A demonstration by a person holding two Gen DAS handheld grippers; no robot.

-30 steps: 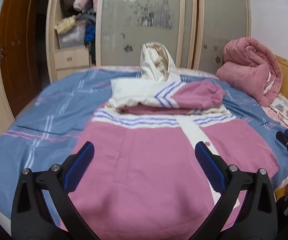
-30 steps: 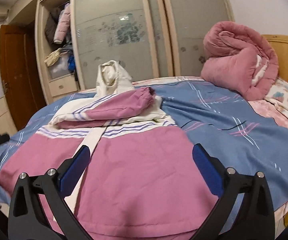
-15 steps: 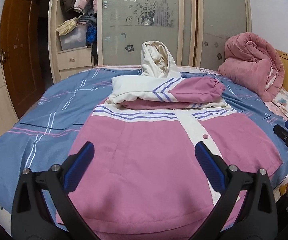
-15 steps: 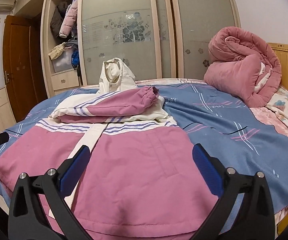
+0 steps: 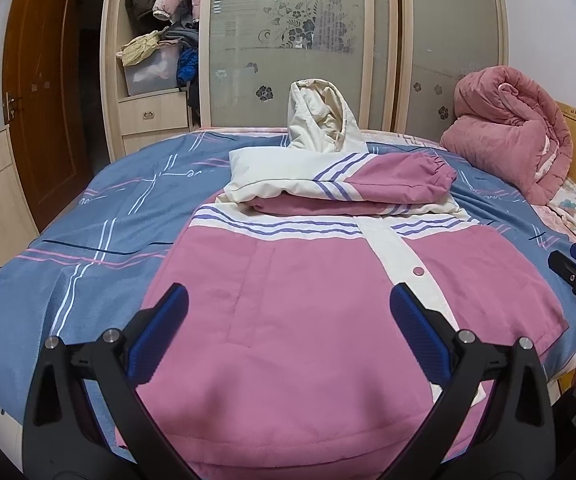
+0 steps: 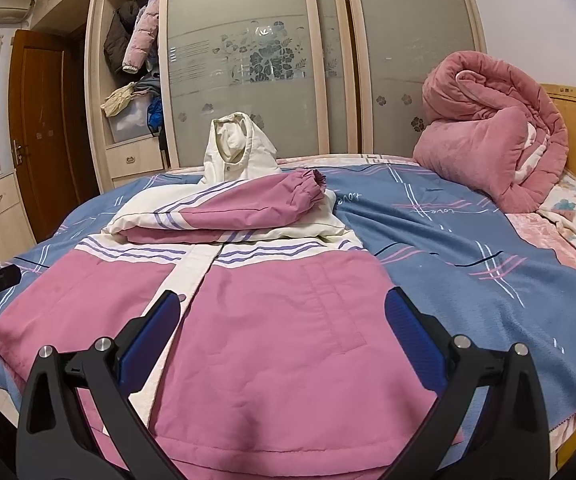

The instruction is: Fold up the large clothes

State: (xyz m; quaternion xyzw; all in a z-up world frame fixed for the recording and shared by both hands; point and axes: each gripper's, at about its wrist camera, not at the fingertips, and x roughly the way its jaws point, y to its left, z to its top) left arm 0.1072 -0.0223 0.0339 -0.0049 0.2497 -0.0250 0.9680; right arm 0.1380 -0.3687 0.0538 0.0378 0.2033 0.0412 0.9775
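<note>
Nearest the cameras, the left gripper [image 5: 288, 312] and right gripper [image 6: 282, 312] have pulled back, jaws spread and empty, above the hem of the pink jacket [image 5: 319, 320] on the bed [image 6: 467, 260], its 2 sleeves [image 6: 248, 204] folded across the chest, so the bottom fold likely comes next.

- We see even, fairly bright indoor light with soft shadows.
- A ceiling lamp glares on the wardrobe door [image 6: 248, 40] in the right view.
- Fisheye bends the edges; corners go black.
- Both views look sharp, though the far edges are perhaps slightly soft.
</note>
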